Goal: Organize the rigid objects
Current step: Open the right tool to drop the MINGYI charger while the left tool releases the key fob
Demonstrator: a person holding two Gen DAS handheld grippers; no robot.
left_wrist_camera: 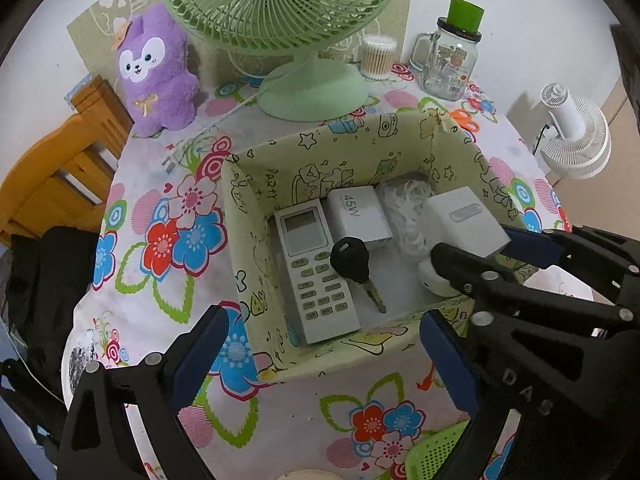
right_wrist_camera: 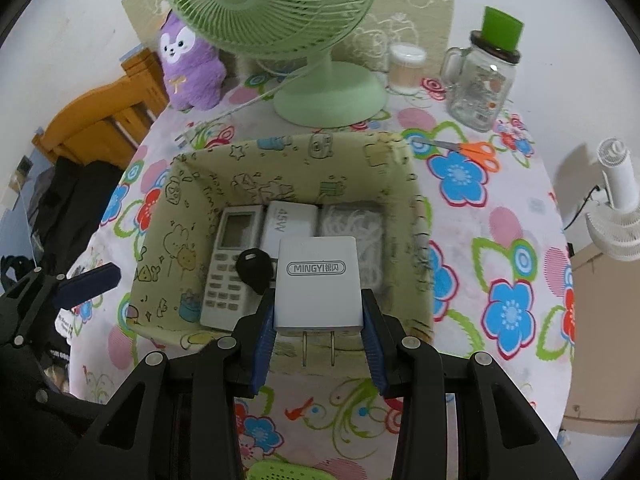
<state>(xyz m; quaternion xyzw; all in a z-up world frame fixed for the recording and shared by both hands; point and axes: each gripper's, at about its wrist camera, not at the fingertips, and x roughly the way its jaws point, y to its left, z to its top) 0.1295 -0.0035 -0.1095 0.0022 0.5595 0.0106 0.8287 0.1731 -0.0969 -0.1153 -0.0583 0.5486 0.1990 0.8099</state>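
A pale green fabric box [left_wrist_camera: 280, 160] with doodle print stands on the flowered tablecloth. In it lie a white remote [left_wrist_camera: 316, 272], a white 45W charger [left_wrist_camera: 356, 216], a black car key [left_wrist_camera: 352, 260], a clear bag of white loops [left_wrist_camera: 404, 208] and a small white round thing [left_wrist_camera: 432, 280]. My left gripper [left_wrist_camera: 324, 360] stands open over the box's near wall, with nothing in it. My right gripper [right_wrist_camera: 318, 312] is shut on a white MINGYI plug charger [right_wrist_camera: 318, 284], prongs toward the camera, over the box [right_wrist_camera: 200, 184] above the remote [right_wrist_camera: 228, 264] and key [right_wrist_camera: 256, 266].
Behind the box stand a green desk fan [left_wrist_camera: 312, 92], a purple plush [left_wrist_camera: 158, 68], a tub of cotton swabs [left_wrist_camera: 378, 58] and a glass mug jar [left_wrist_camera: 450, 60] with a green lid. Orange scissors [right_wrist_camera: 468, 150] lie to its right. A green mesh basket [left_wrist_camera: 436, 452] sits at the near edge; a wooden chair [left_wrist_camera: 52, 176] is at the left.
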